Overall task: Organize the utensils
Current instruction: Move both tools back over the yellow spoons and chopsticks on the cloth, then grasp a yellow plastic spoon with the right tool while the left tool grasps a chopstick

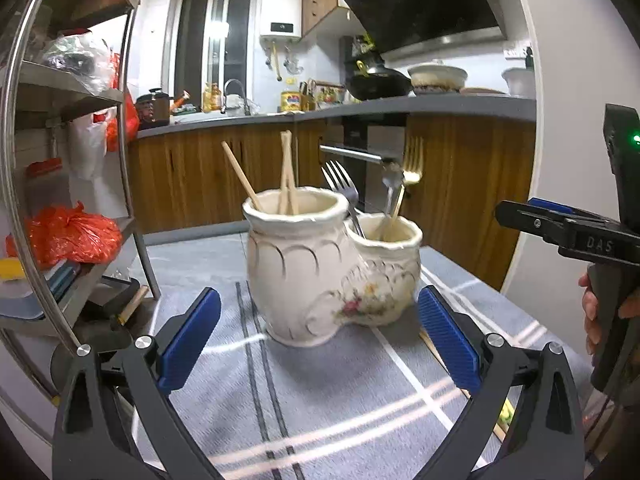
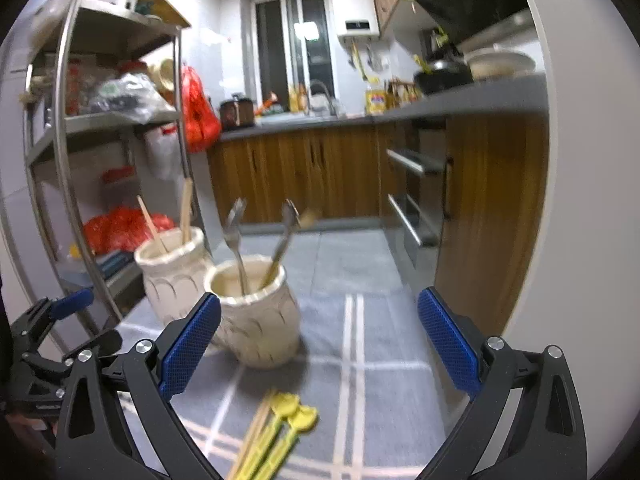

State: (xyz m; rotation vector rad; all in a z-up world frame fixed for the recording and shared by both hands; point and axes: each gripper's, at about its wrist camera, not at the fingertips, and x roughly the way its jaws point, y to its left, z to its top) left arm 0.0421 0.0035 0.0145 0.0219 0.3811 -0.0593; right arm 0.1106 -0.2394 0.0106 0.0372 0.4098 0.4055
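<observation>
Plainly, the ceramic holder (image 1: 332, 268) stood upright on the grey striped cloth (image 1: 320, 408) covering the tabletop, a taller pot joined to a shorter one on its right. Wooden chopsticks (image 1: 286, 176) leaned in the taller pot; a silver fork (image 1: 340, 184), a gold fork (image 1: 412, 164) and what looked like a spoon stood in the shorter one. In the right wrist view, two yellow utensils (image 2: 288, 420) and a pair of thin sticks lay loose on the cloth, near the camera and in front of the holder.

The left gripper (image 1: 320, 340) was spread wide and empty, its blue pads flanking the holder's base without touching. The right gripper (image 2: 320, 344) was also wide and empty, poised above the loose yellow pieces.

The main risk seemed to be the holder itself: it looked top-heavy with tall handles, and a pad brushing its side or a fork could tip it or slide it on the cloth. The yellow pieces lay flat and close together, so a pinch might catch two at once, snag the fabric, or let one slip. Lowering a long piece into the shorter pot could also knock the forks already crowded there. That view was blurred, so finer detail was unclear.
</observation>
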